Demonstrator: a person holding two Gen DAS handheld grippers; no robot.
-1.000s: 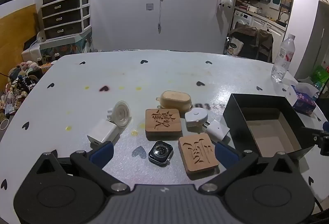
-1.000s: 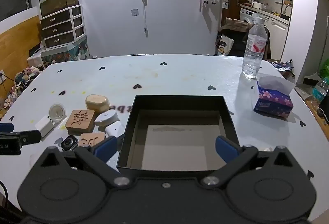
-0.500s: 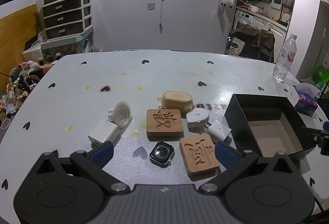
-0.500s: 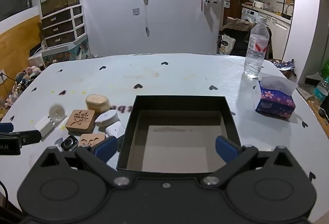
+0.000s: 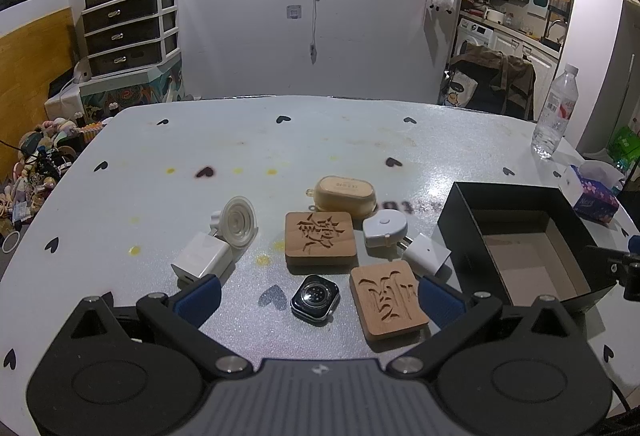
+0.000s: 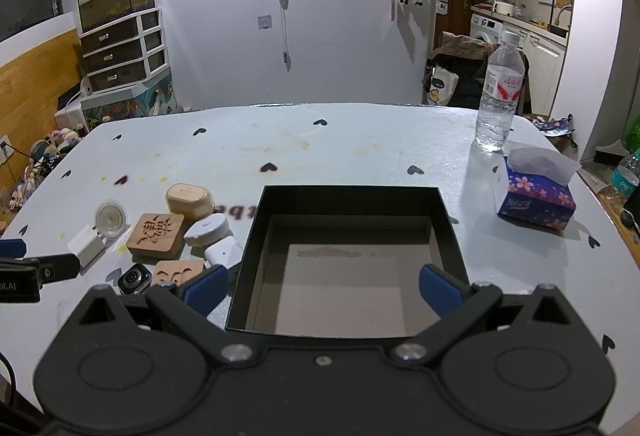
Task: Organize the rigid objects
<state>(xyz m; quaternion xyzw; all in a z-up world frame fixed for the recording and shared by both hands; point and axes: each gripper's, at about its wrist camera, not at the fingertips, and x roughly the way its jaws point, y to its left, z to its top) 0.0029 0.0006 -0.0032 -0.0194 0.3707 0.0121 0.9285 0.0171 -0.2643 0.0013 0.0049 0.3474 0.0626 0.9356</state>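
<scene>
A cluster of small objects lies on the white table. It holds two carved wooden blocks [image 5: 320,238] [image 5: 387,299], a black watch body [image 5: 315,298], a tan earbud case [image 5: 345,195], a white tape measure [image 5: 385,228], two white chargers [image 5: 202,260] [image 5: 426,254] and a round white disc [image 5: 238,220]. An open black box [image 6: 348,256] stands to their right, with nothing in it. My left gripper [image 5: 319,298] is open and empty, low over the watch. My right gripper [image 6: 323,286] is open and empty over the box's near edge.
A water bottle [image 6: 500,99] and a purple tissue box [image 6: 536,195] stand at the table's right side. Drawers and a tank [image 6: 120,39] stand beyond the far left edge. The left gripper's tip shows at the right wrist view's left edge [image 6: 24,268].
Both views have shifted very slightly. The grippers stay open and nothing on the table has moved.
</scene>
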